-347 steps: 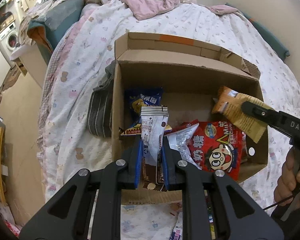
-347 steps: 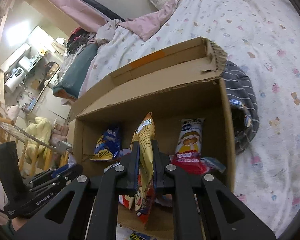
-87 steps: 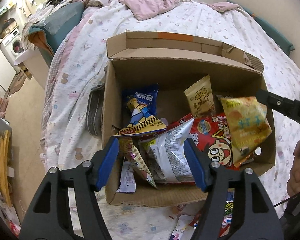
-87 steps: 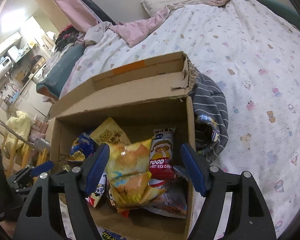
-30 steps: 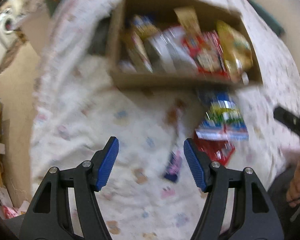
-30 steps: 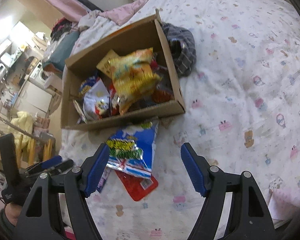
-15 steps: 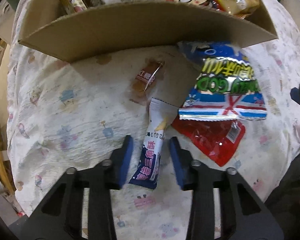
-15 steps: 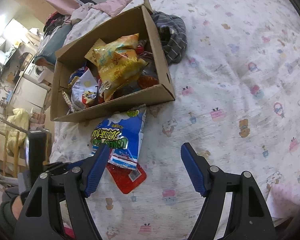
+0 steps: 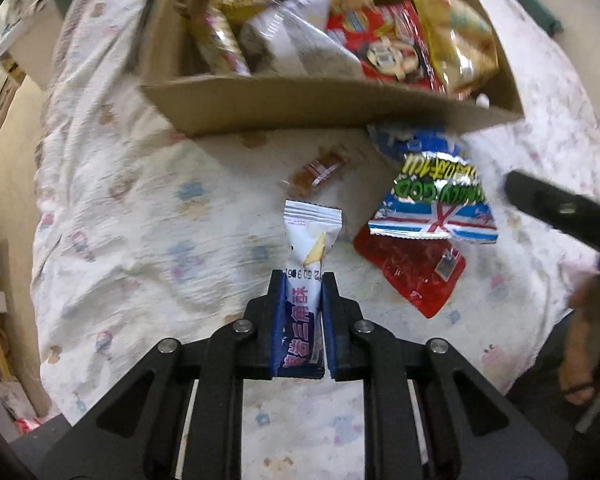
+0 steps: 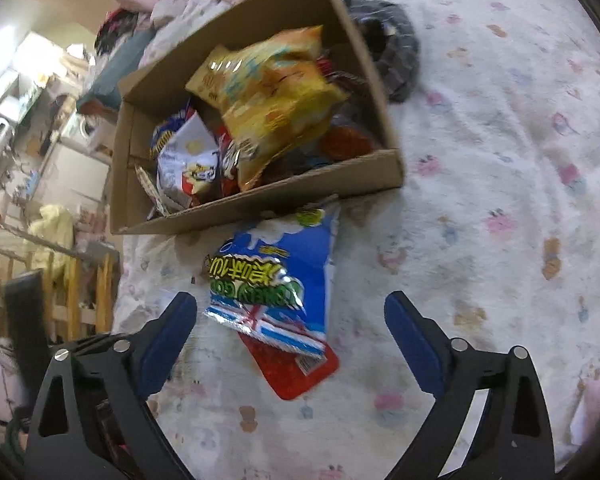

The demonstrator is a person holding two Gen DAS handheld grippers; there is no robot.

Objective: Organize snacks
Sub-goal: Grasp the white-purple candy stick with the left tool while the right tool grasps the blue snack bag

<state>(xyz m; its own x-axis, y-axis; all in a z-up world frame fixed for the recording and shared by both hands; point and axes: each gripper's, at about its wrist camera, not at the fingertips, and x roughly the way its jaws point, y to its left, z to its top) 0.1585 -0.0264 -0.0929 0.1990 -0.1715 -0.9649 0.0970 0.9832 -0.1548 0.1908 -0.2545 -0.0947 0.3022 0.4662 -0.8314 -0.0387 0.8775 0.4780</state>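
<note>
Your left claw (image 9: 302, 312) is pinching one slim blue-and-white snack bar (image 9: 306, 264) between its pads, closed tight on the lower half while the white end is sticking out ahead over the bed (image 9: 140, 216). Your right claw (image 10: 290, 344) is spreading its jaws wide, gripping nothing; one blue chip bag (image 10: 276, 280) is lying on the quilt just ahead of the gap between its fingers. That bag is overlapping one red packet (image 10: 296, 372) beneath it, and its far end is reaching up against the front wall of the one cardboard box (image 10: 260, 204). One small brown candy wrapper (image 9: 320, 168) is lying alone on the quilt between the snack bar and the box. Inside the box, packets are crowding together: one yellow bag (image 10: 276, 96) is sitting on top, and perhaps five or six others are showing around it, though blur is making that count uncertain.
</note>
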